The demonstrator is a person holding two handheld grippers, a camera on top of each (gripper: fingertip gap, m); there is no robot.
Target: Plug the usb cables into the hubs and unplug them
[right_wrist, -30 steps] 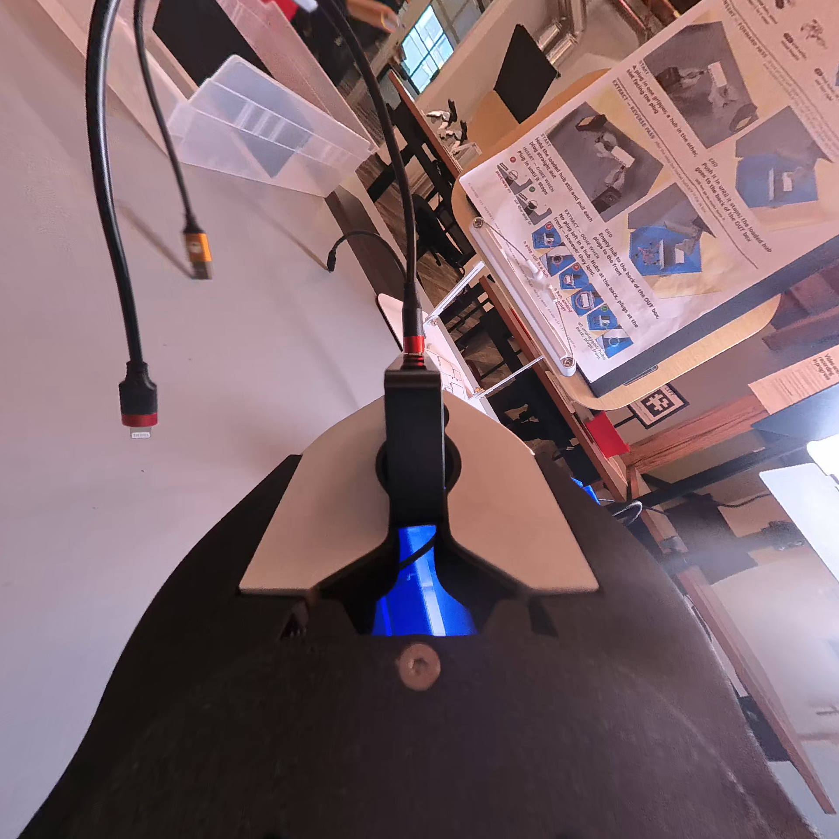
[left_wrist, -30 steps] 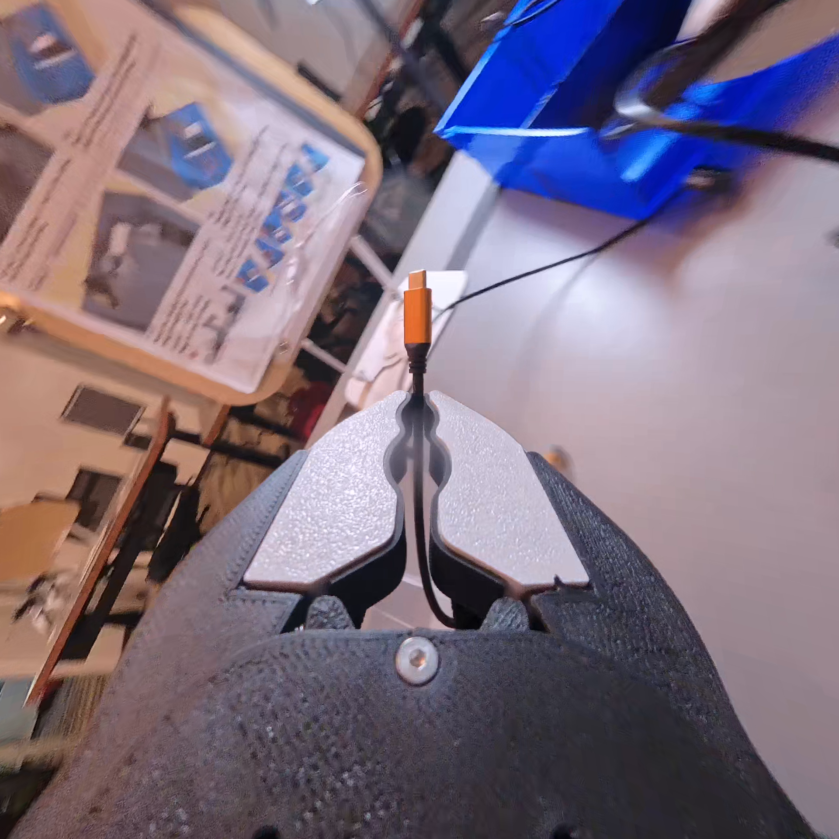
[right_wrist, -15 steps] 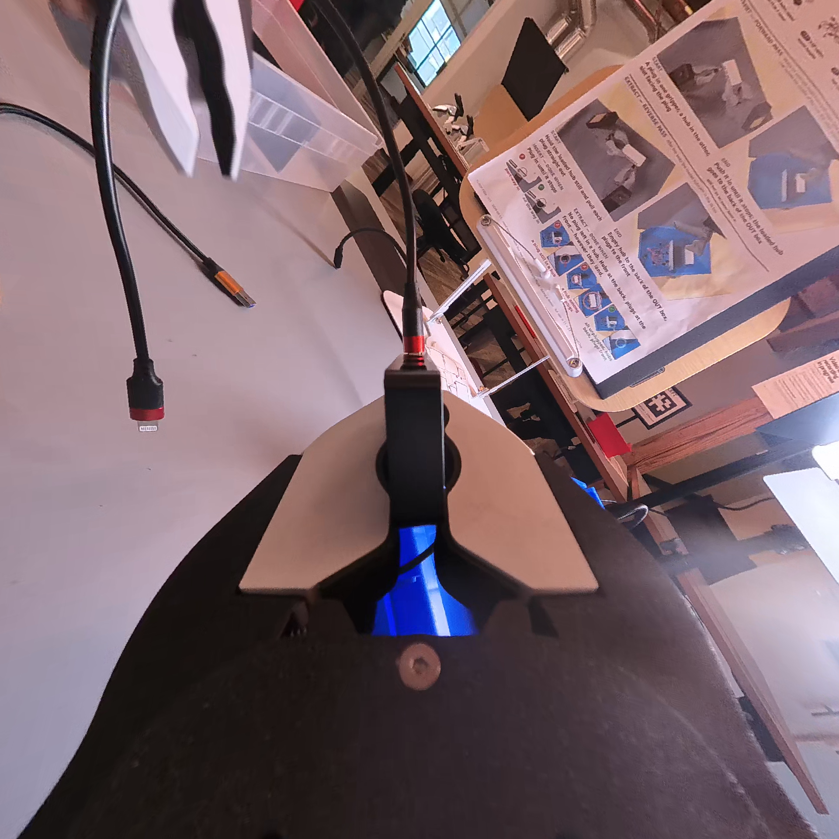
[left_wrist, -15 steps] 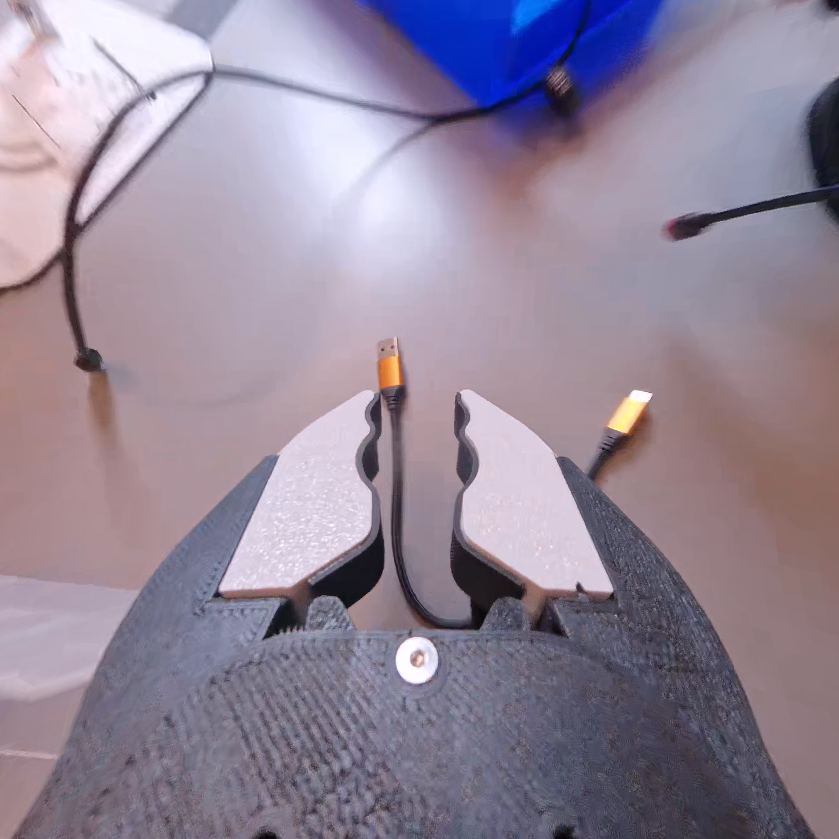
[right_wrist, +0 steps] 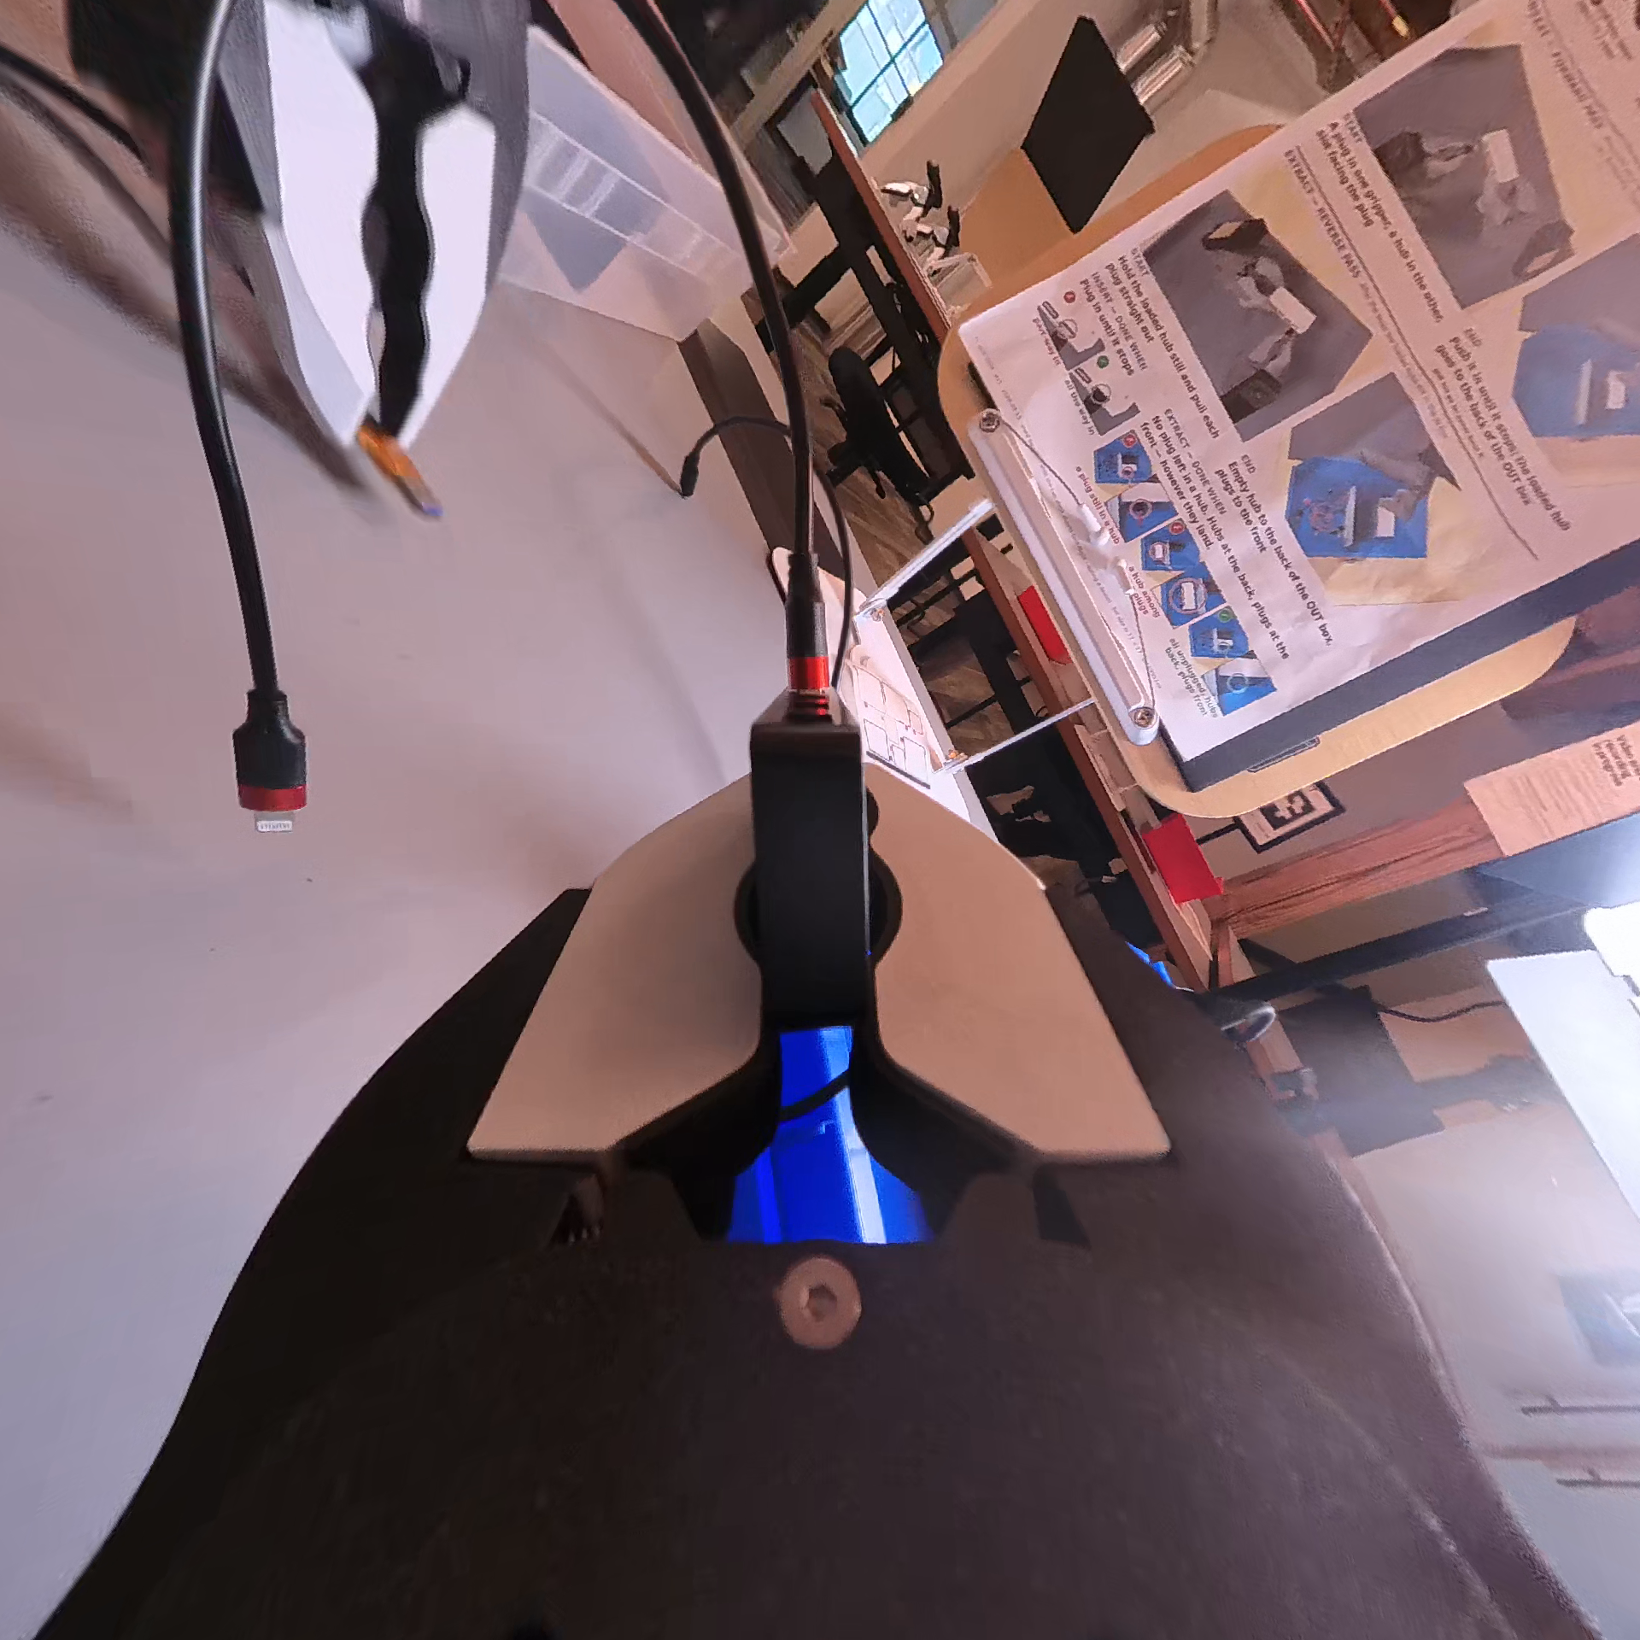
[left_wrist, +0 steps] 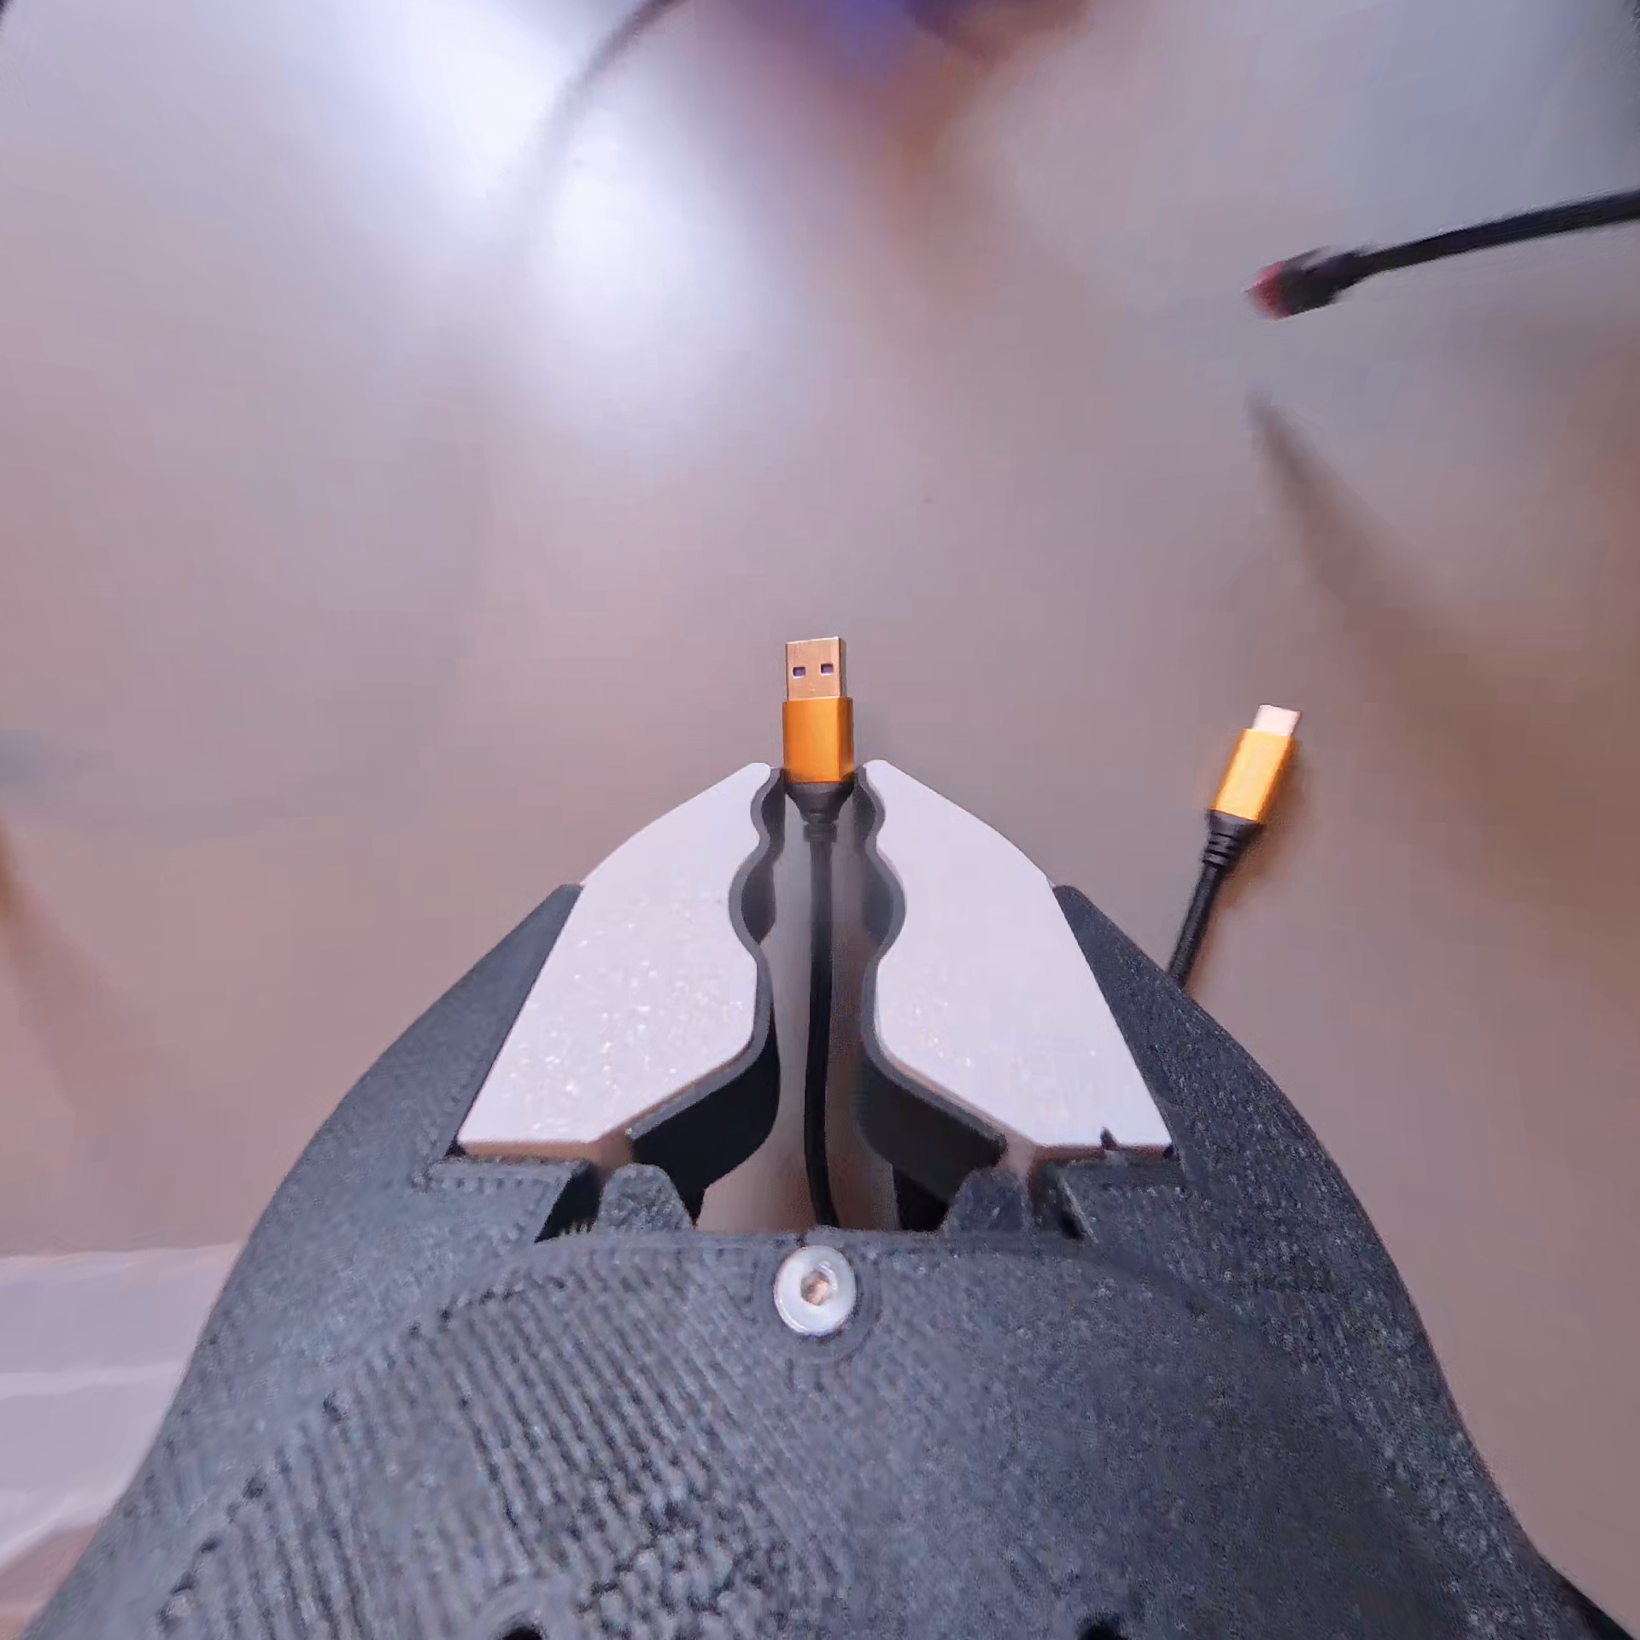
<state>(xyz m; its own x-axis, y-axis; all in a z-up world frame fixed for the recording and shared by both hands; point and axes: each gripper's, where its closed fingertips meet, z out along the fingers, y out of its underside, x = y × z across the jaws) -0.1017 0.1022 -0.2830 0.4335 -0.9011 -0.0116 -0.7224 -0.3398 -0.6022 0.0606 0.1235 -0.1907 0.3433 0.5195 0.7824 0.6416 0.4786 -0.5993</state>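
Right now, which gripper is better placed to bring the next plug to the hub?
Left. The left gripper is shut on the orange USB-A plug, its tip free. The right gripper only holds the black hub, with one red-collared plug already inserted.

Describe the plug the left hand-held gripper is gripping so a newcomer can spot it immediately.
Start at the grey table and find the left hand-held gripper, its white fingers closed on a black cable. The orange USB-A plug sticks out just past the fingertips. Unlike the orange plug lying to its right with a small rounded tip, it has a wide, flat rectangular metal end.
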